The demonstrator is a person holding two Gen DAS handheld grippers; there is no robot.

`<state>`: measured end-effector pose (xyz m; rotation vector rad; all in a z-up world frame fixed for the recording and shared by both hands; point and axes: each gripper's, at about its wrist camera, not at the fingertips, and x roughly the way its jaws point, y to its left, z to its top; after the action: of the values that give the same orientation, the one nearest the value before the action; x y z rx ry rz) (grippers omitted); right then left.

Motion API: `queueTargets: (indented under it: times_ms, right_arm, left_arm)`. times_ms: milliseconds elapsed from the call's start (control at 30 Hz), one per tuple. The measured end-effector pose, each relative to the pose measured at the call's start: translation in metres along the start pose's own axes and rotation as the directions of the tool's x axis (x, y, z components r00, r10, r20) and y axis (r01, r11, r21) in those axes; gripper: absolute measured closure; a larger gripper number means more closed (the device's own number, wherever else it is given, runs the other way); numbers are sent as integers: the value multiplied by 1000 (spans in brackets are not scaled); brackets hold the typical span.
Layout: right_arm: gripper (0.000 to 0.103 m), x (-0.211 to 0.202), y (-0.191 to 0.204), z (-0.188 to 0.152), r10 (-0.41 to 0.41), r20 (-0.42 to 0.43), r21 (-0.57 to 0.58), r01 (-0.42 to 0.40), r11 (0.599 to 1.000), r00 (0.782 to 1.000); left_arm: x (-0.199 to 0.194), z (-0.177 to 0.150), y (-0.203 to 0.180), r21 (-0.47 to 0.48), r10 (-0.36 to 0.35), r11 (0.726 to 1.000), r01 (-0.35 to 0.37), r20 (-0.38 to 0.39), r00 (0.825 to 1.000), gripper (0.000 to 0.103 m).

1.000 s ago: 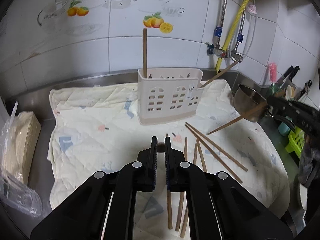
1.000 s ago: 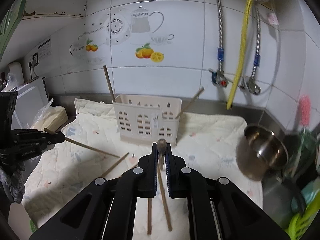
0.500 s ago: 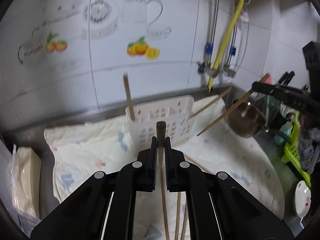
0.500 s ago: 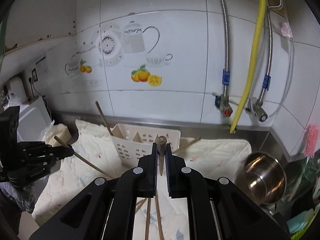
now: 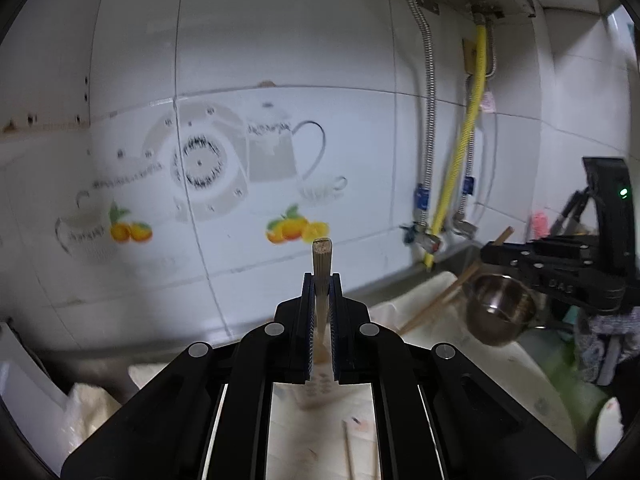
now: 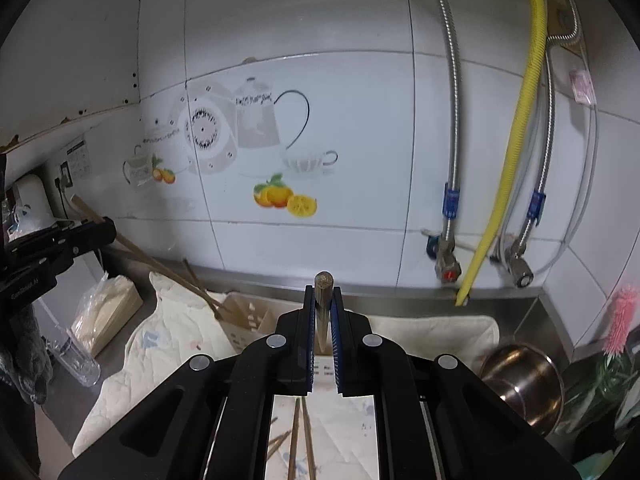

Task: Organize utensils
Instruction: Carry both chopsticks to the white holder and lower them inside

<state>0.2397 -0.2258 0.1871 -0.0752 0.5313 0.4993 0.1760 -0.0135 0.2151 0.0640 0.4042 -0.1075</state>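
My left gripper (image 5: 321,280) is shut on a wooden chopstick (image 5: 322,252) whose blunt end sticks up past the pads. My right gripper (image 6: 323,300) is likewise shut on a second chopstick (image 6: 323,285). Both are raised above the quilted cloth (image 6: 168,344). The cream slotted utensil holder (image 6: 244,320) stands below, with a chopstick leaning in it; the right gripper's fingers hide most of it. In the right wrist view the left gripper (image 6: 106,230) shows at the left edge. In the left wrist view the right gripper (image 5: 488,254) shows at the right edge. Loose chopsticks (image 6: 301,436) lie on the cloth.
The tiled wall (image 6: 360,140) with its hoses and valves (image 6: 448,268) is close ahead. A steel pot (image 6: 520,380) sits right of the cloth and a pink brush (image 6: 620,320) stands beyond it. A bagged stack (image 6: 106,312) lies at the left.
Both grippers have risen with their chopsticks. The holder and cloth have dropped low in both views, and the wall now fills most of each.
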Motion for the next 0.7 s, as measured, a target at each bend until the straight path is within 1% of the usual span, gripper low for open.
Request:
queueTargets:
  times_ms: [100, 167, 333, 567, 700]
  right_arm:
    - [96, 9, 0, 7, -11, -10, -5, 11, 1000, 1000]
    - [96, 18, 0, 9, -20, -27, -13, 19, 1000, 999]
    - [96, 38, 0, 7, -22, -59, -17, 21, 1000, 998]
    - [96, 66, -4, -5, -28, -104, -10, 27, 1000, 994]
    - [96, 79, -8, -10, -21, -130, 10, 23, 1000, 991]
  left_arm:
    - [15, 1, 4, -6, 7, 1000, -7, -20, 1000, 97]
    - [30, -1, 7, -13, 10, 1000, -11, -47, 999, 97]
    - [61, -13, 15, -25, 29, 999, -32, -109, 994, 97]
    - [86, -32, 29, -51, 33, 998, -42, -166, 986, 97]
    - [93, -38, 32, -58, 23, 998, -35, -186, 982, 97]
